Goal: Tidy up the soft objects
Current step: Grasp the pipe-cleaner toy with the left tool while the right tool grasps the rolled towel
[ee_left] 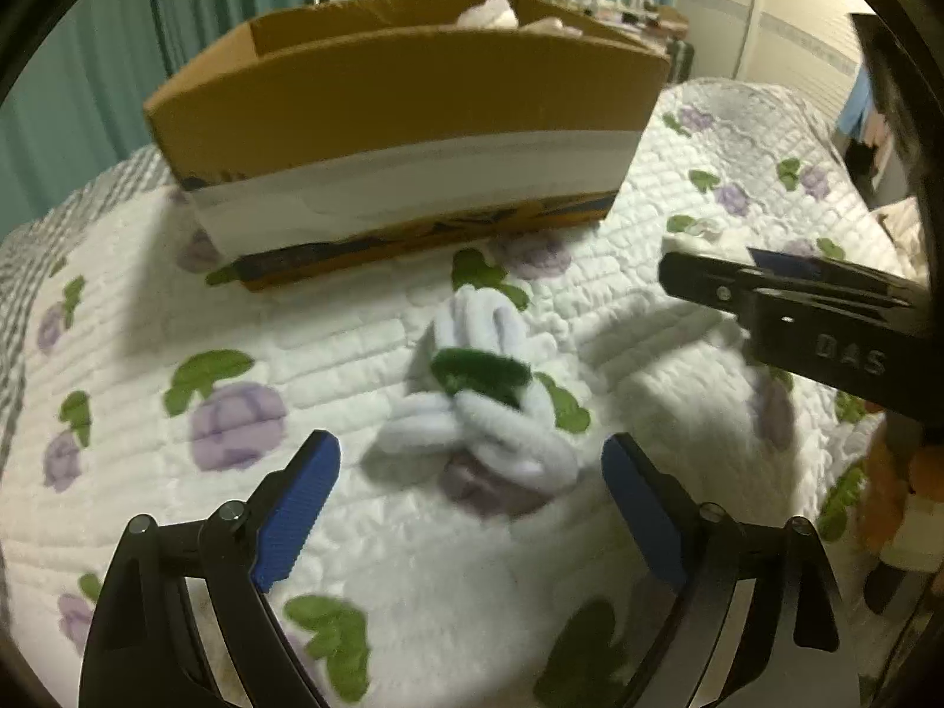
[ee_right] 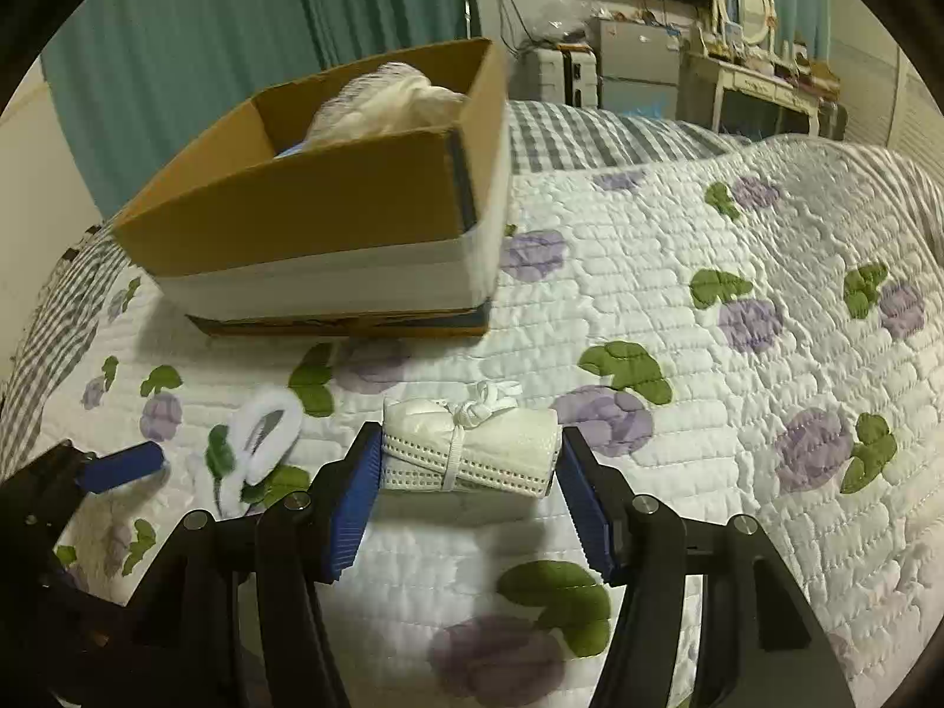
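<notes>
A fuzzy white knot with a dark green band (ee_left: pixel 481 395) lies on the quilted bed just ahead of my left gripper (ee_left: pixel 472 466), which is open and empty. It also shows in the right wrist view (ee_right: pixel 259 442). A rolled white cloth tied with a white ribbon (ee_right: pixel 469 448) lies between the blue pads of my right gripper (ee_right: pixel 466 472); the pads stand at its two ends, and whether they press it is unclear. A cardboard box (ee_left: pixel 401 135) stands on the bed beyond, with white soft items (ee_right: pixel 389 106) inside.
The white quilt with purple flowers and green leaves (ee_right: pixel 737 324) covers the bed. The right gripper's black body (ee_left: pixel 826 318) sits at the right of the left wrist view. A dresser with mirror (ee_right: pixel 749 59) and teal curtains (ee_right: pixel 236 41) stand behind.
</notes>
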Motion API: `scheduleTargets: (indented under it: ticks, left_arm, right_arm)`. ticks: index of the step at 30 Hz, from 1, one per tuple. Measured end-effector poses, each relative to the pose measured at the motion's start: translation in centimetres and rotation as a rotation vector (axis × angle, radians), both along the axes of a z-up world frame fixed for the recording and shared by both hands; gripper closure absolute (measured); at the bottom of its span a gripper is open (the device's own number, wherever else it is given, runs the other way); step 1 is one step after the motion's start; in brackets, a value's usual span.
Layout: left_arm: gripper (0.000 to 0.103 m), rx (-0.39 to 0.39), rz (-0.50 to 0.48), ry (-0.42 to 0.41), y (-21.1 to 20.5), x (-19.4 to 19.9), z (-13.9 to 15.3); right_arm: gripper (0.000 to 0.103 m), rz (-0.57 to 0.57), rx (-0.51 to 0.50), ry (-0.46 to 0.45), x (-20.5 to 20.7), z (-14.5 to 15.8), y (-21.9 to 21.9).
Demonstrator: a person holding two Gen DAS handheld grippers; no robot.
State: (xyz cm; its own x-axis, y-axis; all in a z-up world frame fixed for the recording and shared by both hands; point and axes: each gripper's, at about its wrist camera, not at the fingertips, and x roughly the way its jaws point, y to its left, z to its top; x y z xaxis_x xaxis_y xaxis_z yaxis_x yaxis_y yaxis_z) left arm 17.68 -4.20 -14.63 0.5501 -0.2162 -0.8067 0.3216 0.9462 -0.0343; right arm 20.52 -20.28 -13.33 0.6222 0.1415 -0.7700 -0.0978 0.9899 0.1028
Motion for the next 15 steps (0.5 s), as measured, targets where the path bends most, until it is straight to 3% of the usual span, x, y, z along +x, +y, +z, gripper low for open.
scheduleTargets:
  ticks: [5,8,10,12,15]
  left_arm:
    - [0.012,0.021,0.036,0.013,-0.9,1.9,-0.8]
    - [0.033,0.012,0.049,0.032,-1.0,2.8,-1.3]
    - [0.036,-0.005,0.050,0.049,-0.9,3.2,-1.8]
    - [0.048,-0.010,0.053,0.053,-0.8,3.2,-2.0]
    - [0.054,-0.008,0.039,0.045,-0.7,2.8,-1.8]
  right_arm:
    - [0.044,-0.006,-0.002,0.020,0.4,-0.2,-0.3]
    - [0.044,-0.001,0.016,0.033,0.5,-0.3,-0.5]
    - [0.044,0.000,0.024,0.034,0.5,-0.4,-0.7]
    - [0.044,0.000,0.032,0.031,0.4,-0.3,-0.8]
    - [0.044,0.005,0.043,0.017,-0.1,0.2,-0.7]
